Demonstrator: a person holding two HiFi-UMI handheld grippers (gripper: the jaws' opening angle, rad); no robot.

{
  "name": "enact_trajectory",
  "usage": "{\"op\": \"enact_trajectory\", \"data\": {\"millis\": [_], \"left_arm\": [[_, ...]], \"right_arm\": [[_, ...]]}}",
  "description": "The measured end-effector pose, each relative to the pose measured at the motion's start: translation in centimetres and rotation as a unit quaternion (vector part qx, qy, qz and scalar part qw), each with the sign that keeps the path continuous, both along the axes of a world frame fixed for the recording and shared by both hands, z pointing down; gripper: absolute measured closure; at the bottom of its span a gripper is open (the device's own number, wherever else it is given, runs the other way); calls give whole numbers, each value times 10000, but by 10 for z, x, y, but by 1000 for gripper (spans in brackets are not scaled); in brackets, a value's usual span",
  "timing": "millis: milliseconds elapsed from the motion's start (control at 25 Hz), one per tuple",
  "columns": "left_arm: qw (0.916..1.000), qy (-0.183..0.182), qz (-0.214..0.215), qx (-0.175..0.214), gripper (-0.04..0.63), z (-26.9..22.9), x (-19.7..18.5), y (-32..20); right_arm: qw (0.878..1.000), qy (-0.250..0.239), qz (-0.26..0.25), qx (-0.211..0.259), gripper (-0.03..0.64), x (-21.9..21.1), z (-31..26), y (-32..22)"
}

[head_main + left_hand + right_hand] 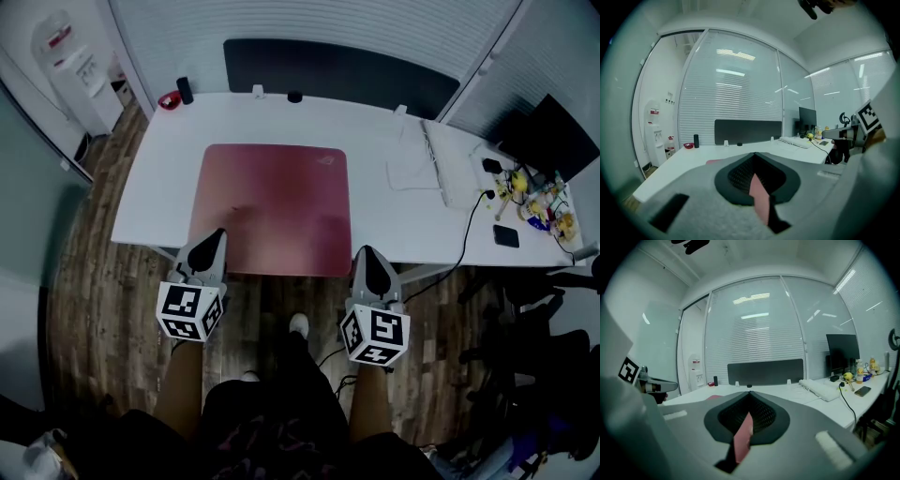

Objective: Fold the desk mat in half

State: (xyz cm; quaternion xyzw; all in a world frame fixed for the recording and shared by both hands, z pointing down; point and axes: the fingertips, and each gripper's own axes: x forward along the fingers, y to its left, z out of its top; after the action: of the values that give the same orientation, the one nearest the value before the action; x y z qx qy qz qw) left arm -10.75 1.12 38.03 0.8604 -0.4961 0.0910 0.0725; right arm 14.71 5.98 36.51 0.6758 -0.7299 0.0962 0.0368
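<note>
A pink desk mat (pixel 272 206) lies flat on the white desk (pixel 394 225), its near edge along the desk's front edge. My left gripper (pixel 216 236) sits at the mat's near left corner, my right gripper (pixel 367 253) at its near right corner. In the left gripper view the left gripper (pixel 757 180) is shut with a pink strip of mat (pixel 760 197) pinched between its jaws. The right gripper (pixel 747 420) likewise clamps a pink strip of the mat (pixel 743 439) in the right gripper view.
A white keyboard (pixel 439 164), a monitor (pixel 548 136), a phone (pixel 506 235) and small clutter with a cable sit at the desk's right. A red bowl (pixel 170 99) and black cylinder (pixel 185 90) stand back left. A dark panel (pixel 337 75) runs behind the desk.
</note>
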Motion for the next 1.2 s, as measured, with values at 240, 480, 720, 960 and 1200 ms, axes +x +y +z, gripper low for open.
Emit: {"op": "enact_trajectory", "data": {"millis": [240,480,720,960,1200], "left_arm": [[9996,-10,-223,-145,594,16,7,-39],[9985,-95,-454,-287,594,22,16,-70],[9961,-220,-772,-363,594,19,21,-96],[9957,-345,-816,-262,594,7,32,-106],[9949,-395,-895,-244,594,2,31,-102]], "right_arm": [[9997,-30,-127,-216,611,15,22,-47],[9987,-197,-365,-309,611,26,29,-90],[9972,-158,-654,-312,611,35,26,-124],[9956,-104,-882,-302,611,39,22,-143],[9950,-82,-963,-272,611,40,19,-145]]}}
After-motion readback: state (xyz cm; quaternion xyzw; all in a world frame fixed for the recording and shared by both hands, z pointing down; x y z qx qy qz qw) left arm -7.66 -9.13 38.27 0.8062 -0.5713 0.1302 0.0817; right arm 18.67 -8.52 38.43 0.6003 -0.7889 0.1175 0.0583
